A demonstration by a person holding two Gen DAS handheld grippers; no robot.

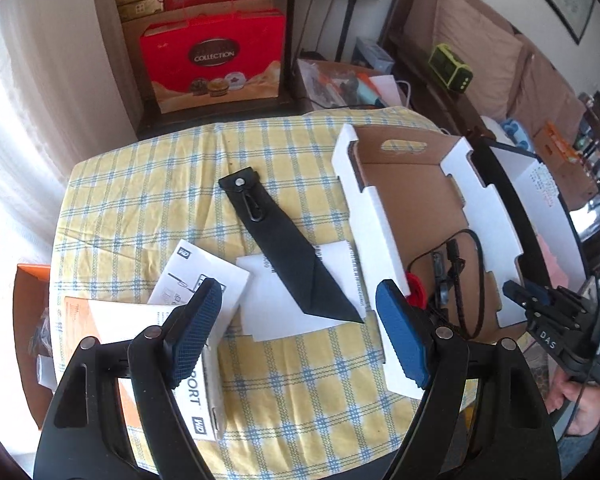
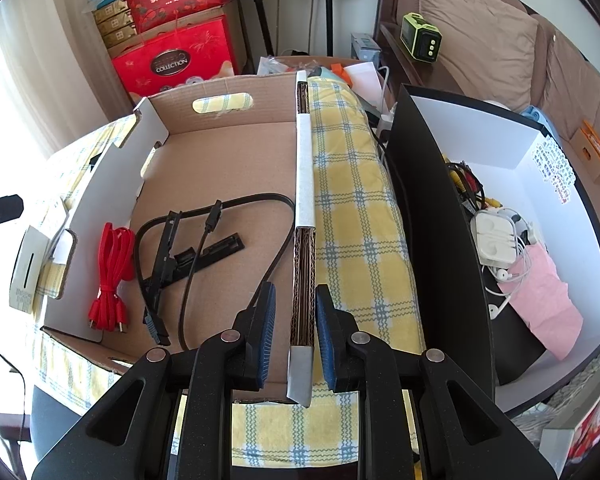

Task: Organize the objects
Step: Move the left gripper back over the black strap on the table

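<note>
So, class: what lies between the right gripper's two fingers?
In the right wrist view, the cardboard box's right wall stands between the right gripper's fingers; the pads straddle its near end with small gaps either side.

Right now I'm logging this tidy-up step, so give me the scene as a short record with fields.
surface: table with yellow plaid cloth
container: cardboard box, open
in box: red cable, black cable
on cloth: black sheath lying on white papers
left gripper: open, above cloth
right gripper: straddling box wall, contact unclear
</note>
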